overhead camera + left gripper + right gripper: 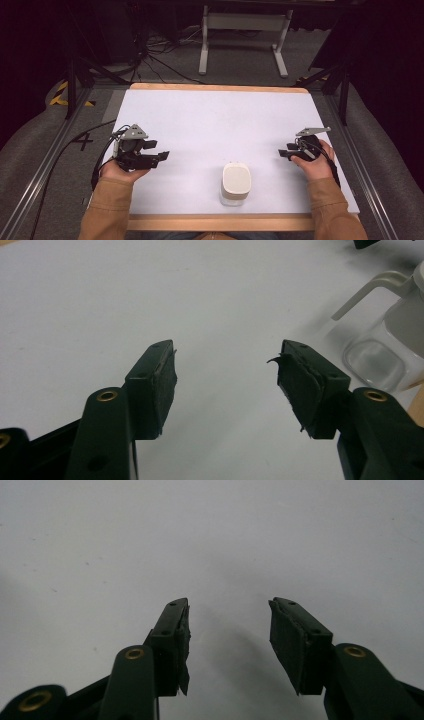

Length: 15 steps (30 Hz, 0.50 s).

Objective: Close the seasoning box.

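A clear jug [236, 184] with a cream square lid stands near the front edge of the white table [210, 115], between my two hands. In the left gripper view the jug [387, 340] is at the right, its cream handle pointing left. My left gripper [157, 150] rests at the table's left side, pointing right toward the middle, jaws open with nothing between them [225, 370]. My right gripper [284, 153] sits at the right side pointing left, low over the bare white surface, jaws wide open and empty [229, 625].
A wooden strip [220, 222] borders the table front, another the back. Metal rails [45, 165] run along both sides. A white stand [245, 25] and loose cables [160, 60] lie on the grey floor beyond. A black cable trails from the left gripper.
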Motion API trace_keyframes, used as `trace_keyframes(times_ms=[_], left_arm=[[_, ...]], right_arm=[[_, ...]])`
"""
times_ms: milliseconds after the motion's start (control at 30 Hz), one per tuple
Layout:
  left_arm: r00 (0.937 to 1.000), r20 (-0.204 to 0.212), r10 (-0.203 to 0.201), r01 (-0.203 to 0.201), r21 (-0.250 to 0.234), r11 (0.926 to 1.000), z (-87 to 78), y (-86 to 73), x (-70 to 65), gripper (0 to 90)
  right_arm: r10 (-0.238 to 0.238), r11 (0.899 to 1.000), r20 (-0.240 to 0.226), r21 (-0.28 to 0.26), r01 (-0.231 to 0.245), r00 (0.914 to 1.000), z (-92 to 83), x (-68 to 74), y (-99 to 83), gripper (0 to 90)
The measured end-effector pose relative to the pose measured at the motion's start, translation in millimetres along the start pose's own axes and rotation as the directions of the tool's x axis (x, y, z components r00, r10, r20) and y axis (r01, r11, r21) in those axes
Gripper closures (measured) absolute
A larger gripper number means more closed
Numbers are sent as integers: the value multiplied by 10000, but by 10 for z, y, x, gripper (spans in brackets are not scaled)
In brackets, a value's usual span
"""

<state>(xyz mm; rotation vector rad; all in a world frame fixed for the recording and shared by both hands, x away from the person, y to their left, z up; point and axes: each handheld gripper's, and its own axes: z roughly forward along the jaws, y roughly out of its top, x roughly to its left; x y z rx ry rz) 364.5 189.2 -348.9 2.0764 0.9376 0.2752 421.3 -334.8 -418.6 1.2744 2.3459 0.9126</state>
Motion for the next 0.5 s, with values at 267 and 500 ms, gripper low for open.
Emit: trace_keyframes(times_ms=[267,500], left_arm=[[10000,-2,-61,61,-32,10000,-6,-1,2,404],[10000,-15,33,-33,-26,10000,-11,3,1,404]], right_arm=[[-63,10000,-127,11,64,9999,32,35,-5,504],[-136,9998,-122,-154,134,9998,21,34,3,499]])
